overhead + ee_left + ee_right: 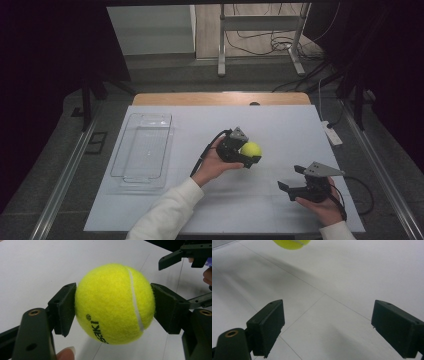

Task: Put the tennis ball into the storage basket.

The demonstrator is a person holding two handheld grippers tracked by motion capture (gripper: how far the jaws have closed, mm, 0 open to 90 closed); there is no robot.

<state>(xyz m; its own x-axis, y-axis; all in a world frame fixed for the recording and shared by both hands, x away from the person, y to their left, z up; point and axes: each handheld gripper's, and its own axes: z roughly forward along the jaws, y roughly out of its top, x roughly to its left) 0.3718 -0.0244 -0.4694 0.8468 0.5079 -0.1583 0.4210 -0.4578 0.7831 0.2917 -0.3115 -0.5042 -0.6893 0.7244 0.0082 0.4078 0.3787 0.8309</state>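
Nearest to me, the right hand-held gripper point(294, 178) waits low over the white tabletop point(280, 125), its jaws spread wide with nothing between them; in the right gripper view they frame bare surface, and the tennis ball point(291, 243) sits at the top edge. Farther in, my left hand-held gripper point(248, 152) has its jaws clamped on the yellow tennis ball point(114, 303), one pad pressed against each side, and the shadow below suggests the ball is clear of the tabletop. I judge the step in hand to be the carry, with the grasp done. Farthest, toward the left, the clear plastic tray point(131, 172) lies empty and well apart from the ball. If the tray is the goal, my next move calls for a level sweep leftward, then opening above the tray floor.
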